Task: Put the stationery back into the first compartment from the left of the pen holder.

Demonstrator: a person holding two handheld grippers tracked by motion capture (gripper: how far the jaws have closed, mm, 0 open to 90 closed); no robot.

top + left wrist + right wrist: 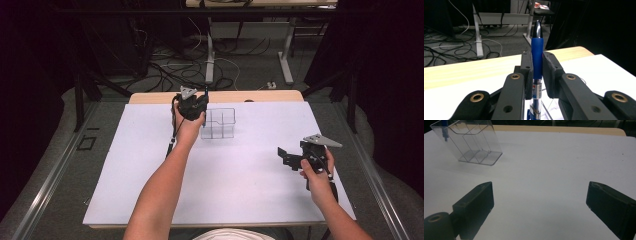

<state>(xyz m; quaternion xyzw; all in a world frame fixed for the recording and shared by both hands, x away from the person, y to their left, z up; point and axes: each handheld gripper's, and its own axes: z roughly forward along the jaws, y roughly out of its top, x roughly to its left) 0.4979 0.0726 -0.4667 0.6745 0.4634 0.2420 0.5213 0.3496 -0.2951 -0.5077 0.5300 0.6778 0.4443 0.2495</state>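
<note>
You work at a wooden table (280,95) covered by a white sheet (250,175). Beyond it, tangled cables (170,70) cross the grey floor (250,75) between white desk legs (286,60); dark curtains (380,60) flank you.

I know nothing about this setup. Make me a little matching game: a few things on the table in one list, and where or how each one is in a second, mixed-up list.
Things:
1. blue pen
2. clear plastic organizer
3. right gripper
4. left gripper

States:
a. jaws wide apart, nothing between them, above the white sheet
b. standing on the white sheet, divided into compartments
c. held upright, clamped between two black jaws
d. held up at the organizer's left edge, shut on something

Right pairs: 1-c, 2-b, 3-a, 4-d
</note>
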